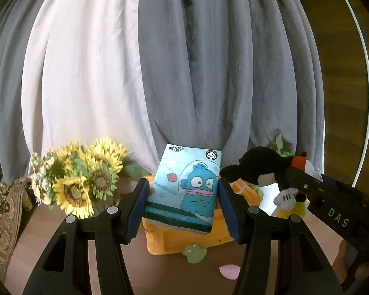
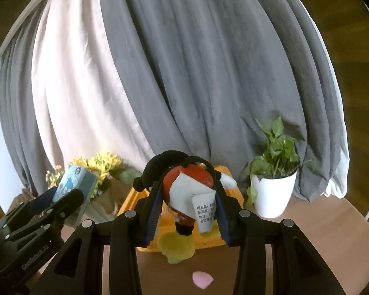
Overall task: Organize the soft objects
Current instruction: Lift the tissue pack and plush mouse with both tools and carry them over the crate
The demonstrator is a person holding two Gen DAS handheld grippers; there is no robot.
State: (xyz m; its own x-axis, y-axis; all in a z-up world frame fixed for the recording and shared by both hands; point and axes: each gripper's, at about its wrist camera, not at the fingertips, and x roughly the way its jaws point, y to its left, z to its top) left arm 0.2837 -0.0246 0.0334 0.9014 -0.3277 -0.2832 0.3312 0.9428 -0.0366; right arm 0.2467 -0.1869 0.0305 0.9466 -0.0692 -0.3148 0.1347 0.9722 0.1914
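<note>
My left gripper [image 1: 183, 196] is shut on a blue tissue pack [image 1: 184, 186] printed with a cartoon fish, and holds it upright above an orange basket [image 1: 164, 241]. My right gripper [image 2: 188, 196] is shut on a black, red and white plush mouse [image 2: 184, 179] with a white label, also over the orange basket [image 2: 132, 196]. The plush mouse [image 1: 260, 169] and the right gripper [image 1: 300, 179] show at the right of the left wrist view. At the left of the right wrist view are the tissue pack [image 2: 73, 184] and the left gripper [image 2: 61, 194].
A sunflower bouquet [image 1: 83, 174] stands at the back left and a potted plant [image 2: 273, 191] in a white pot at the back right. A small green toy [image 1: 194, 253] and a pink petal-shaped piece [image 1: 230, 271] lie on the brown table in front of the basket. Grey and white curtains hang behind.
</note>
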